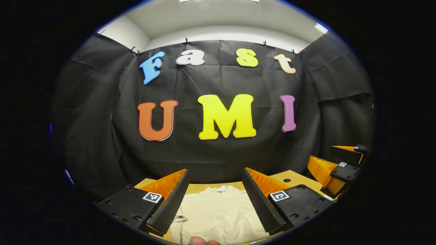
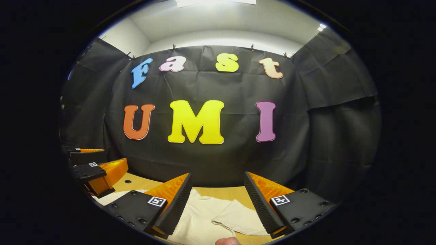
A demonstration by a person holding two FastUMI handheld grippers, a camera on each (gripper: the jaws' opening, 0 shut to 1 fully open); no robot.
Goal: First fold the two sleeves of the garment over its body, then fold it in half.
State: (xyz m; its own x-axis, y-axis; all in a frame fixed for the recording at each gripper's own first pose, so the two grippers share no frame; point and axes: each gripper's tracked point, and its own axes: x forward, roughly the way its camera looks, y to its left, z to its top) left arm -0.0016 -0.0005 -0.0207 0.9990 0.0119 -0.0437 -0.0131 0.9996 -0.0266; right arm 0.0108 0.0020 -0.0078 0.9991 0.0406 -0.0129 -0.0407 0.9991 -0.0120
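Left gripper view: left gripper held above the table, fingers spread wide, nothing between them. Below and between the fingers, cream garment lying flat, collar end away from the gripper. Off to the right, right gripper. Right gripper view: its own fingers likewise released and empty, raised over 1 sleeve spread out sideways, below and slightly right of centre. Looks like step 1, neither of the 2 sleeves folded yet. Next, probably: lower, pinch the sleeve end, carry it over the body.
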